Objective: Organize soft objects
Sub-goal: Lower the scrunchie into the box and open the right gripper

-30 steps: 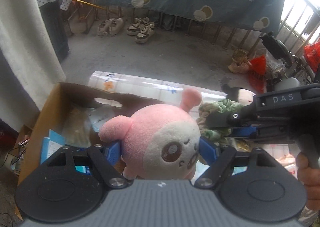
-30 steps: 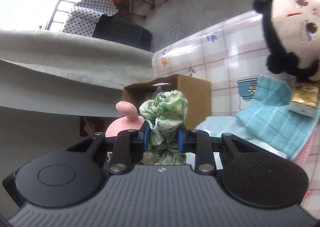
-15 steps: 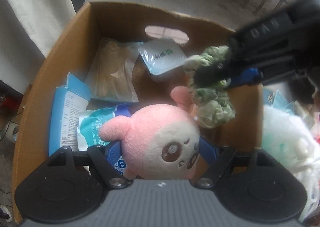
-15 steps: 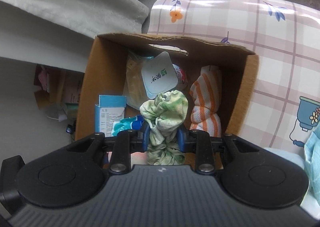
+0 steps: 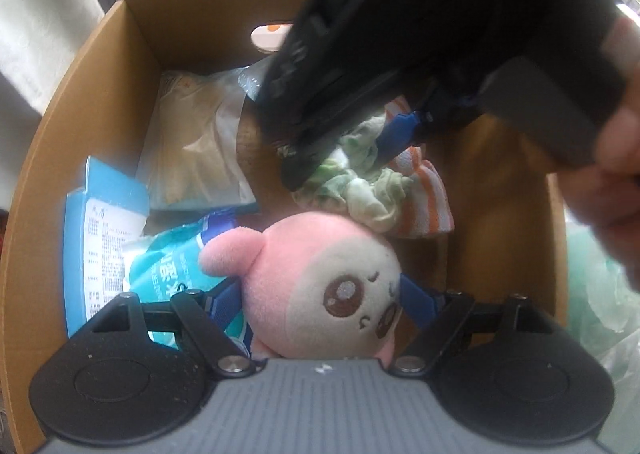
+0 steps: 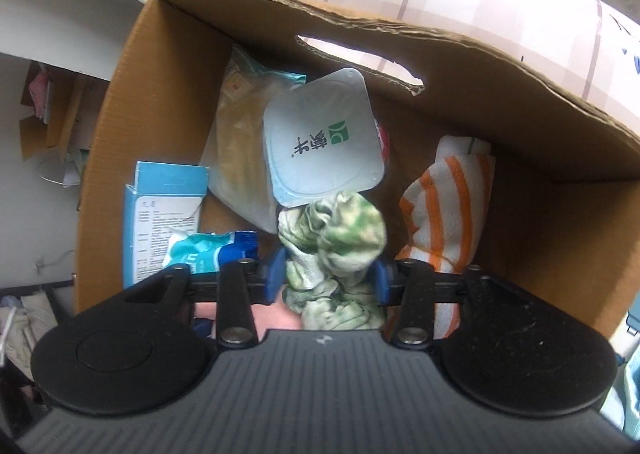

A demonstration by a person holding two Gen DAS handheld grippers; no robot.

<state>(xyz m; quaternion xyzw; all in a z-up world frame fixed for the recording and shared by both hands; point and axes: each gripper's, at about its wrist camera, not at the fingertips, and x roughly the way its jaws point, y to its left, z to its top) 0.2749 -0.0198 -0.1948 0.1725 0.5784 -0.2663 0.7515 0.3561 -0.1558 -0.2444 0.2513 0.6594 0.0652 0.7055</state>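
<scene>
Soft things first: your pink plush (image 5: 320,286), a round head with a cream face, brown eyes and stubby pink ears, sits between your left gripper (image 5: 320,294) fingers, low inside the cardboard box (image 5: 100,101). The blue pads press its sides, so that claw is spread wide yet clamped on the toy. Your green tie-dye scrunchie (image 6: 336,242), crumpled and mottled white and green, hangs between the fingers of your right gripper (image 6: 328,274), over the box's middle. Those jaws have just been opening; the pads seem to stand a little off the fabric, though bunched cloth hides the contact, so I would not swear to it.

Count inside the box: one orange-striped towel (image 6: 448,205), rolled against the right wall; one square foil-lidded cup (image 6: 324,141); one clear bag (image 5: 196,145) of beige contents; one blue carton (image 6: 160,209); one teal wipes pack (image 5: 172,270). That makes one plush, one scrunchie, one towel. Your right hand (image 5: 616,173) blurs the left view's upper corner.
</scene>
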